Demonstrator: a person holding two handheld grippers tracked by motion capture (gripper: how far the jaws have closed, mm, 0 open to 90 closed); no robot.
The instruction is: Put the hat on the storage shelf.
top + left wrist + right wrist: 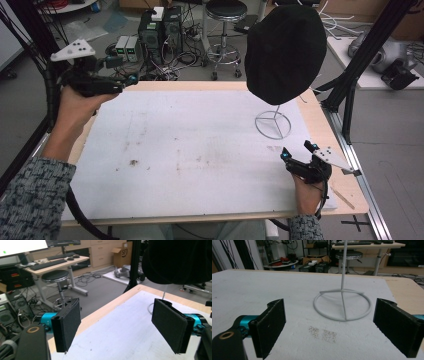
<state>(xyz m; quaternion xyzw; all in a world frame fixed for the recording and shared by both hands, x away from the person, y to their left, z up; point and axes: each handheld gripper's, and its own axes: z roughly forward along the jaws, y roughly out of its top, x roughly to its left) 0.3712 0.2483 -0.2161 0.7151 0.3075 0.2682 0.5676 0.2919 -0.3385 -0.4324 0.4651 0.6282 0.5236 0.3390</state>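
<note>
here the black hat (285,47) sits on top of a white wire stand (273,124) at the far right of the white table (175,150), its long axis tilted, crown up and leaning to the right, opening facing down toward the stand's ring base. the left gripper (131,80) hangs over the table's far left corner, jaws wide with nothing between them. the right gripper (296,154) rests near the stand's base, jaws wide and empty too.
</note>
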